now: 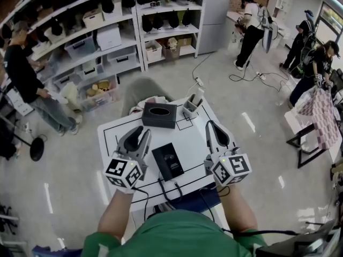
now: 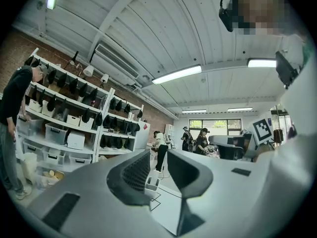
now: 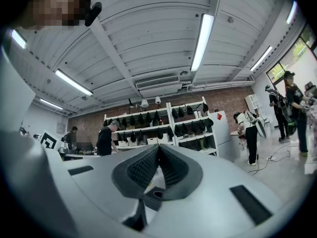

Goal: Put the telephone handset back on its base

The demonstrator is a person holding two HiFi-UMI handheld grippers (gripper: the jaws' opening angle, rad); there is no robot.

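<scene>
Left gripper point(image 1: 138, 134), left of centre: jaws spread, nothing between them. Right gripper point(image 1: 210, 126), right of centre: jaws pressed together, empty. Black phone point(image 1: 168, 160) lies flat on table point(image 1: 112, 130), mid-frame between the grippers, clear of both.

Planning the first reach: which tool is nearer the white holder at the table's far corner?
Right. The right tool has its tip just beside the white holder, on the holder's near right. The left tool is clearly farther away, off to the holder's near left.

Two tools, left point(image 1: 141, 134) and right point(image 1: 210, 126); one telephone point(image 1: 168, 161), one tissue box point(image 1: 159, 114)
</scene>
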